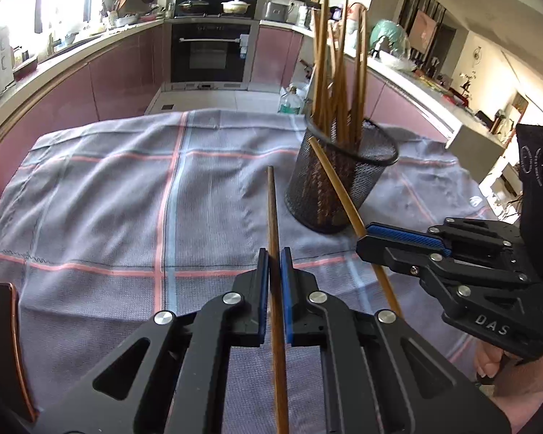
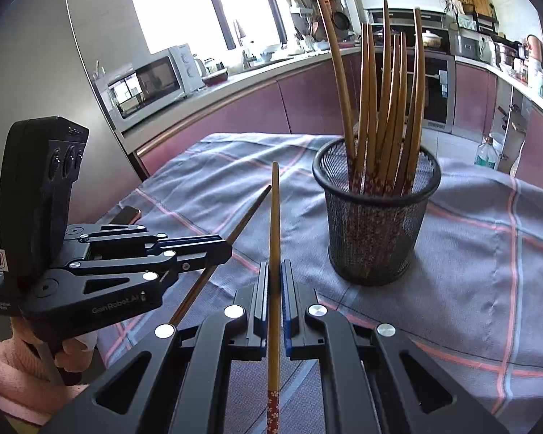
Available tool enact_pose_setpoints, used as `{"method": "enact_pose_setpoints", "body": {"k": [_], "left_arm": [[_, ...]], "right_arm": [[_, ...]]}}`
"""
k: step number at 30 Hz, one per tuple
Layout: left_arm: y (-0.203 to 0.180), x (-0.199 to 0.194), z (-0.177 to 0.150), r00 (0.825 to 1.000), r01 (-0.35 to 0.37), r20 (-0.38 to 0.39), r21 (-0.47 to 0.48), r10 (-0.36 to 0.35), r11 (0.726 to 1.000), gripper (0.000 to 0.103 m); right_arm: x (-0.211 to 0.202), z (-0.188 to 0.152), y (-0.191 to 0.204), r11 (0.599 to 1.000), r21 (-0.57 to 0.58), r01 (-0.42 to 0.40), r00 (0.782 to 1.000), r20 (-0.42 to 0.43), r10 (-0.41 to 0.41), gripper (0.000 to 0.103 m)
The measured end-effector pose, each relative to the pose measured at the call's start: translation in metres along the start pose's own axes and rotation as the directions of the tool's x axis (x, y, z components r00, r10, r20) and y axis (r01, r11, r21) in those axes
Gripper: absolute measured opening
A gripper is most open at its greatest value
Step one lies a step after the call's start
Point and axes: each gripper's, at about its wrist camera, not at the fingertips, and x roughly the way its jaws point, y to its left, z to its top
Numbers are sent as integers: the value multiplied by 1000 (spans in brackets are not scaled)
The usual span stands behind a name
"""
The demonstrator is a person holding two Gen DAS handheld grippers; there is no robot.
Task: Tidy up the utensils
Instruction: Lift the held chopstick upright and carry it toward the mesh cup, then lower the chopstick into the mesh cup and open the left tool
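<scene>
A black mesh cup [image 1: 338,184] stands on the checked cloth [image 1: 108,199], holding several wooden chopsticks [image 1: 338,72]. It also shows in the right wrist view [image 2: 376,217] with its chopsticks [image 2: 383,101]. My left gripper [image 1: 275,253] is shut on one chopstick [image 1: 273,217] pointing forward, left of the cup. My right gripper [image 2: 276,267] is shut on another chopstick [image 2: 274,224], tip short of the cup. Each gripper appears in the other's view: the right gripper [image 1: 365,240] with its chopstick [image 1: 336,184], the left gripper [image 2: 224,249] with its chopstick [image 2: 246,217].
The cloth [image 2: 488,253] covers a table in a kitchen. A dark flat object with a copper edge [image 1: 7,343] lies at the table's left edge. An oven [image 1: 210,50], a microwave [image 2: 152,79] and counters stand beyond. A plastic bottle [image 1: 289,101] stands on the floor behind the table.
</scene>
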Motion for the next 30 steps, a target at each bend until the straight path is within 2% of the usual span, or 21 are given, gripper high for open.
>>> {"method": "enact_pose_setpoints", "body": {"k": [6,13,30], "left_arm": [[-3,-29,10,997,54,57,5,-54,999,7],[-8,-62,22,985,105,133,10,-105,994,7],[-19,-110,50,951,144,276,-3,-137,990,7]], "right_arm": [[-24,11,0,1000,-8,2,997,75,-1,5],[-48,24,-2,1000,-4,21,987,157,-20,5],[-83,44,-8,997,-14,72,961,268,-66,5]]}}
